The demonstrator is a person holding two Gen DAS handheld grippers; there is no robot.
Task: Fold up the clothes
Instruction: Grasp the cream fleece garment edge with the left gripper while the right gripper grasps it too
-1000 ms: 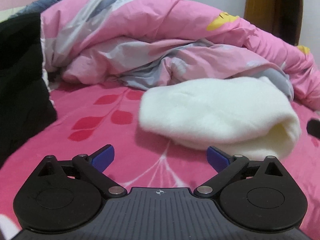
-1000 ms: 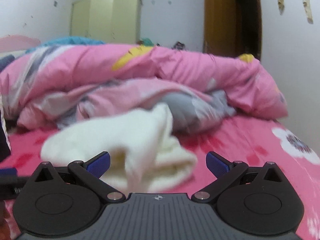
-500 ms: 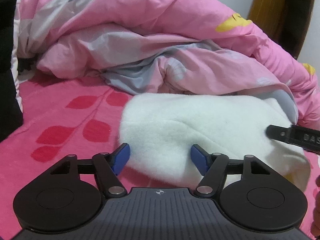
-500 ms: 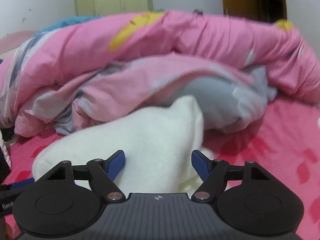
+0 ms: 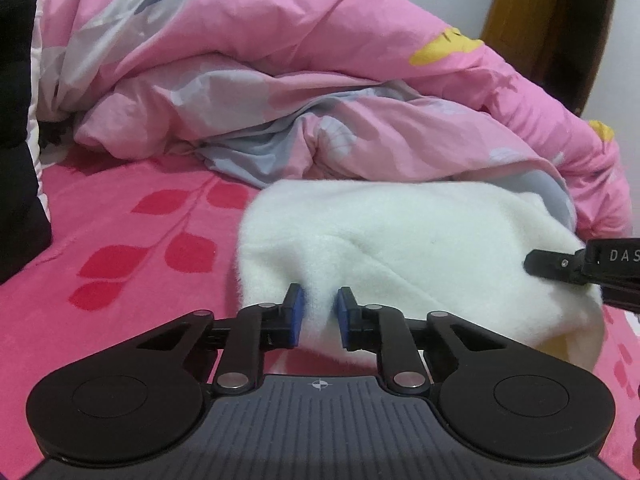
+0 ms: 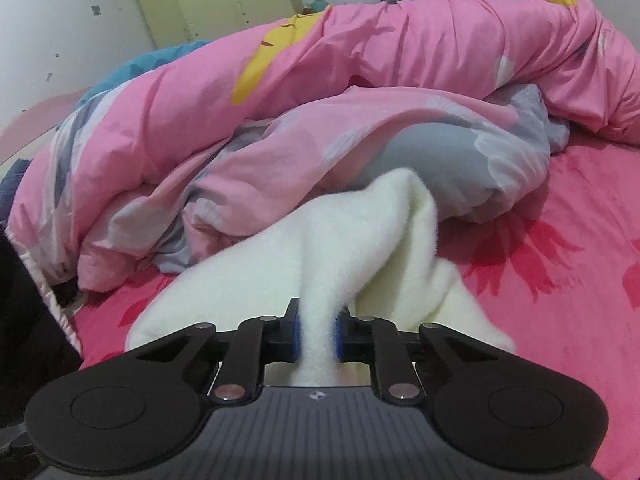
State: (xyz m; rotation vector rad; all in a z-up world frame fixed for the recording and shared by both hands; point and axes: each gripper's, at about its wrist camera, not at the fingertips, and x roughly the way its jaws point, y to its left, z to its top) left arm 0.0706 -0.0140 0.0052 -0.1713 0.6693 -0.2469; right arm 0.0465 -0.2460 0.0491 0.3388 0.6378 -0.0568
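Observation:
A cream-white fleece garment (image 5: pixel 420 240) lies bunched on the pink bed sheet (image 5: pixel 132 292), just in front of a rumpled duvet. My left gripper (image 5: pixel 319 318) is closing on the garment's near left edge, and a fold of fleece is pinched between its blue pads. In the right wrist view, my right gripper (image 6: pixel 316 334) is closing too, with a ridge of the same garment (image 6: pixel 332 248) squeezed between its pads and rising away from them. A black finger (image 5: pixel 556 263) of the right gripper shows at the garment's right end.
A pink and grey duvet (image 5: pixel 280 60) is piled behind the garment across the bed. A black garment (image 5: pixel 16 152) sits at the left edge. A brown door (image 5: pixel 560 28) and a pale wardrobe (image 6: pixel 224 4) stand by the far walls.
Both grippers went from wide open to pinched on the white fleece. Both moved in closer to the garment, and the right one rolled and swung leftward onto its fold.

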